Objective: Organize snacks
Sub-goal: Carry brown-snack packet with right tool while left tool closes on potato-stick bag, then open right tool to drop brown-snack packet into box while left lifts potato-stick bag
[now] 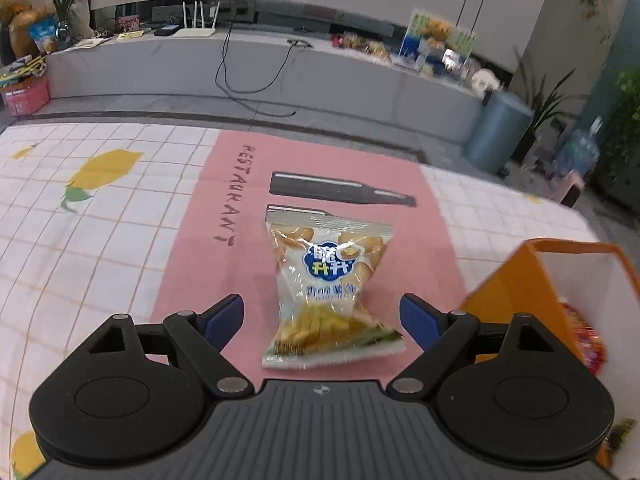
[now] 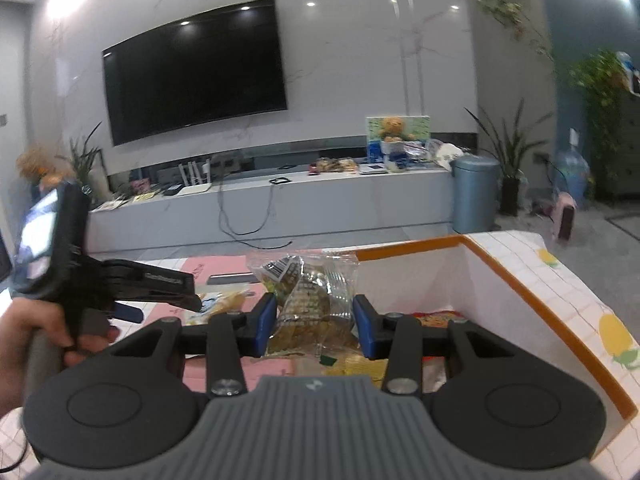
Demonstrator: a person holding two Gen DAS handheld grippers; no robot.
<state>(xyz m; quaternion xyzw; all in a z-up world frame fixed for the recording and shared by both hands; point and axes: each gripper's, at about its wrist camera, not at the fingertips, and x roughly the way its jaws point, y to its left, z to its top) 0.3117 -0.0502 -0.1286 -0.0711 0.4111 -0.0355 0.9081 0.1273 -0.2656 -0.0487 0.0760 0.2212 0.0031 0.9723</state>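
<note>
Orange box (image 2: 520,280) holds snacks (red-yellow packs); right gripper (image 2: 315,326) clamps clear packet (image 2: 316,300); left gripper (image 1: 321,316) wide.

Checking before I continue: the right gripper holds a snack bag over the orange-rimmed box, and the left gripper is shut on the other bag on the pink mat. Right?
Not quite. The left gripper is open; the left wrist view shows its blue pads apart on either side of the biscuit bag lying on the pink mat. The right gripper does hold a snack bag over the orange-rimmed box.

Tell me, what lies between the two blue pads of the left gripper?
In the left wrist view, the open left gripper has the clear plastic biscuit packet lying between its pads, untouched, on the pink placemat.
</note>
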